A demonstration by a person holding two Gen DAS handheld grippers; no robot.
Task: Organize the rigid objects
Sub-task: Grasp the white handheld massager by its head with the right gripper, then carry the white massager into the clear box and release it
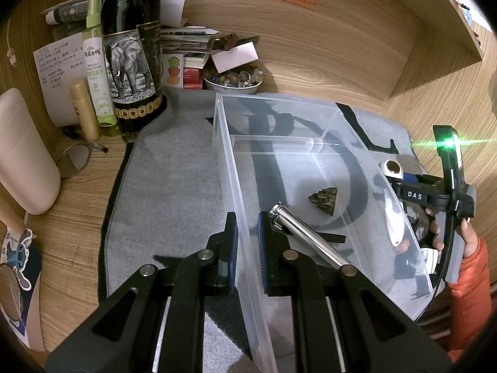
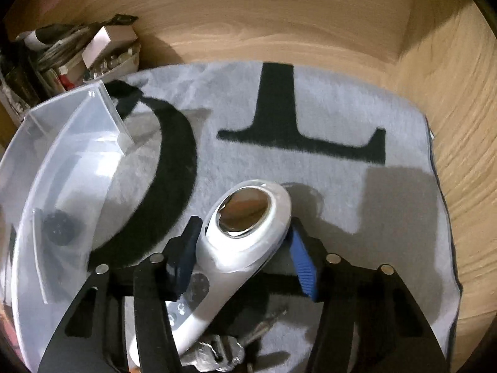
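Observation:
A clear plastic bin (image 1: 226, 155) stands on a grey mat (image 1: 174, 171). Inside it lie a metal cylinder (image 1: 306, 236) and a small dark pyramid-shaped piece (image 1: 324, 200). My left gripper (image 1: 247, 239) is shut on the bin's near wall, one finger on each side. My right gripper (image 2: 245, 242) is shut on a white handheld device with a round metal head (image 2: 245, 217), held above the mat just right of the bin (image 2: 62, 161). In the left wrist view the right gripper (image 1: 413, 186) is beyond the bin's right wall.
A dark wine bottle (image 1: 132, 56), spray bottle (image 1: 98, 68), small tube (image 1: 84, 108), bowl of trinkets (image 1: 233, 79) and paper stacks crowd the back left. Wooden walls enclose the desk. Small metal items (image 2: 217, 351) lie on the mat under the right gripper.

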